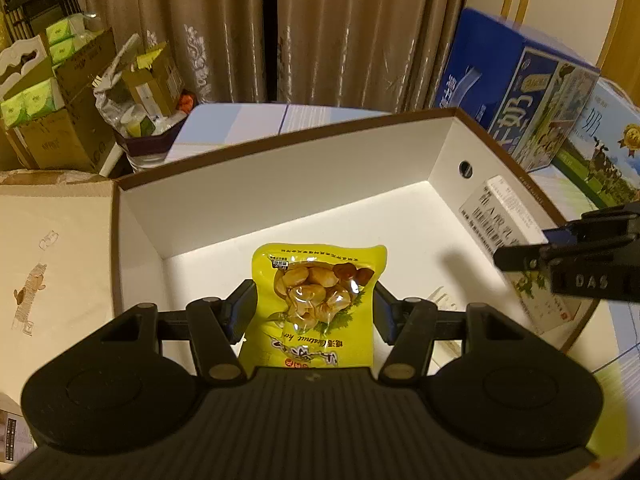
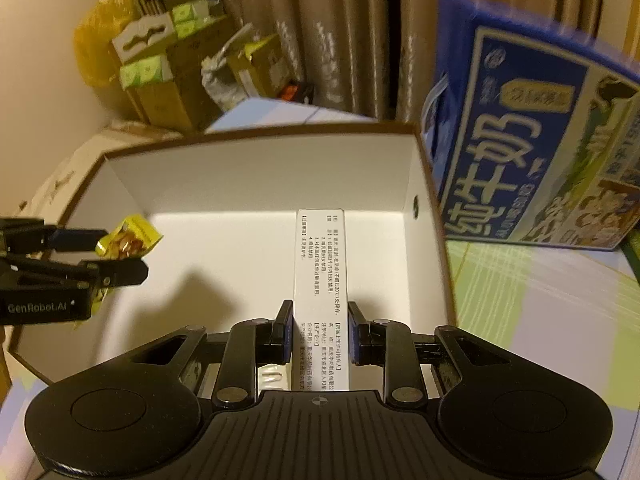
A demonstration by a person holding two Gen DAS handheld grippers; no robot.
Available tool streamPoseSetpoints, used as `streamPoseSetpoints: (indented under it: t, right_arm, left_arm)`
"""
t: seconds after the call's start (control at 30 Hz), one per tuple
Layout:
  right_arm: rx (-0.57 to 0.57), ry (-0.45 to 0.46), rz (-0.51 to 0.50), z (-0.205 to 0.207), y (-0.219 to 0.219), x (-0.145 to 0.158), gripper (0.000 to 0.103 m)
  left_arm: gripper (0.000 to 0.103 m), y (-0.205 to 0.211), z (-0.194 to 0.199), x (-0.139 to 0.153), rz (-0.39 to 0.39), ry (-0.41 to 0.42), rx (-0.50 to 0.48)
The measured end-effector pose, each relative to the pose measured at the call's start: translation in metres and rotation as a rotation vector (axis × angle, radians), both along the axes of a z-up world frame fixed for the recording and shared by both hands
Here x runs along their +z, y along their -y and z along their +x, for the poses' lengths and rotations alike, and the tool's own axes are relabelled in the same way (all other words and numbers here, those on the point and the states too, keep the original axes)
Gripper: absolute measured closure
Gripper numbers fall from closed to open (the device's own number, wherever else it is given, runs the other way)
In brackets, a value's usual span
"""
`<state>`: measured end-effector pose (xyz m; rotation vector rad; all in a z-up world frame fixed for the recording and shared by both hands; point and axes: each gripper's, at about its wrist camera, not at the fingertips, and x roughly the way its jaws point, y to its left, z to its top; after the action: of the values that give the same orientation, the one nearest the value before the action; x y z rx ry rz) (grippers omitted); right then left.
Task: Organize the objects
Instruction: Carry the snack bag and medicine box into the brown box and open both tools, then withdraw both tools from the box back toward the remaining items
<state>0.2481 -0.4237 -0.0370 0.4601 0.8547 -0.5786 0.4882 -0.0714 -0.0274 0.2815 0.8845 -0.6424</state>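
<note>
left tool (image 1: 314,308) clamps yellow packet (image 1: 316,300); right tool (image 2: 318,334) clamps carton (image 2: 320,280).

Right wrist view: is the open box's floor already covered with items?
No: the open box shows bare white floor, with only the held white carton over it.

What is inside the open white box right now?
The white box shows only bare floor. The yellow snack packet and white medicine carton hang above it in the grippers, hiding the floor beneath them.
</note>
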Motion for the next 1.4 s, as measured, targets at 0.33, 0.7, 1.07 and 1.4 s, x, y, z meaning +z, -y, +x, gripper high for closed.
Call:
streamPoseSetpoints:
  t: [0.33,0.7,1.07,1.4]
  right_arm:
    - [0.015,-0.052,-0.02,0.013,0.006,-0.018,0.08]
    - [0.001,-0.018,0.0,0.004,0.004,-0.01,0.074]
    - [0.001,0.04,-0.023,-0.009,-0.015,0.018,0.058]
    - [0.002,0.097,-0.053,-0.024,-0.041,0.048,0.057]
  left_arm:
    - [0.048,0.014,0.01,-0.019,0.029,-0.023,-0.017]
    - [0.043,0.028,0.013,-0.023,0.042,0.002,-0.049]
    - [0.025,0.008,0.006,0.001,0.001,0.01,-0.006]
    - [0.021,-0.02,-0.018,0.04,-0.05,0.04,0.036]
